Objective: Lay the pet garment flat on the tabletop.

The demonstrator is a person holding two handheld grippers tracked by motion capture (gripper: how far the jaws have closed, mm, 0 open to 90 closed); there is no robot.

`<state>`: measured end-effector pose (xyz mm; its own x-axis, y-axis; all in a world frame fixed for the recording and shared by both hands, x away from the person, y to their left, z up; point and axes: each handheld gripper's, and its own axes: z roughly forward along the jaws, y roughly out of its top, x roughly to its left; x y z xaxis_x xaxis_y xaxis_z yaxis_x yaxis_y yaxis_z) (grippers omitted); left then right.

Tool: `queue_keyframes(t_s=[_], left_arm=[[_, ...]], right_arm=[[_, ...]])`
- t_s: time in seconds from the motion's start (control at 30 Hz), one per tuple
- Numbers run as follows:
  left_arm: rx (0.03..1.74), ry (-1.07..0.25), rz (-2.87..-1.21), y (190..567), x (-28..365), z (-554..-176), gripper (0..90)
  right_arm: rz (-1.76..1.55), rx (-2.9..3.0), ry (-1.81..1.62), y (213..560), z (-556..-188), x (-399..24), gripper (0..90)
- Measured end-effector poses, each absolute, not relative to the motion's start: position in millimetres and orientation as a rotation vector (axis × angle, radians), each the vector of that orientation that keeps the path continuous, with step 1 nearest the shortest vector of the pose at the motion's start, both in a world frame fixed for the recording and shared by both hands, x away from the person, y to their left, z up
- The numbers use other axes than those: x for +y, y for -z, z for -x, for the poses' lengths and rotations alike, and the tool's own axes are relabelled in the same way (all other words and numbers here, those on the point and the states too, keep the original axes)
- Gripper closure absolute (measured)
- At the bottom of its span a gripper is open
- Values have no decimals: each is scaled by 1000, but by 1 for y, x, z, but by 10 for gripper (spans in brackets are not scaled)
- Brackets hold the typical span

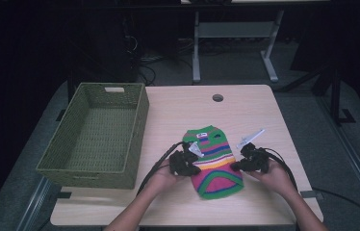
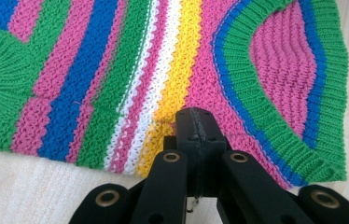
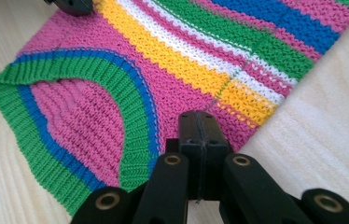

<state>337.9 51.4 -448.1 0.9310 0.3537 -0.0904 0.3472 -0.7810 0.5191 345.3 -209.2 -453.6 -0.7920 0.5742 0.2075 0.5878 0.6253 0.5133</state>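
Pinching both side edges of the striped sweater (image 1: 212,161) near the tabletop's front edge, your left gripper (image 1: 191,166) and right gripper (image 1: 238,165) are clamped tight; the basket (image 1: 96,169) waits empty

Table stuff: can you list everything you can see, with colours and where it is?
Striped sweater: one, pink, green, blue, yellow and white, flat on the table's near middle.
Basket: one, green woven, on the table's left side.
Table: one, pale wood.
Table hole: one, round, far edge.
Left claw: one, black, shut on the sweater's side edge.
Right claw: one, black, shut on the opposite edge.
Hands: two, behind the claws.
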Motion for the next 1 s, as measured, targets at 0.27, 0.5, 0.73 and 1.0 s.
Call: queue_keyframes(t_s=[0.27,0.5,0.73,1.0], left_arm=[[516,-21,-2544,448,55,-339,900],[554,-48,-2533,448,63,-345,900],[595,-52,-2513,449,66,-349,900],[585,-70,-2522,449,66,-350,899]], right_arm=[[998,-2794,924,455,-339,-208,899],[973,-2790,928,456,-338,-202,899],[980,-2761,945,457,-343,-199,899],[989,-2748,965,458,-345,-201,898]])
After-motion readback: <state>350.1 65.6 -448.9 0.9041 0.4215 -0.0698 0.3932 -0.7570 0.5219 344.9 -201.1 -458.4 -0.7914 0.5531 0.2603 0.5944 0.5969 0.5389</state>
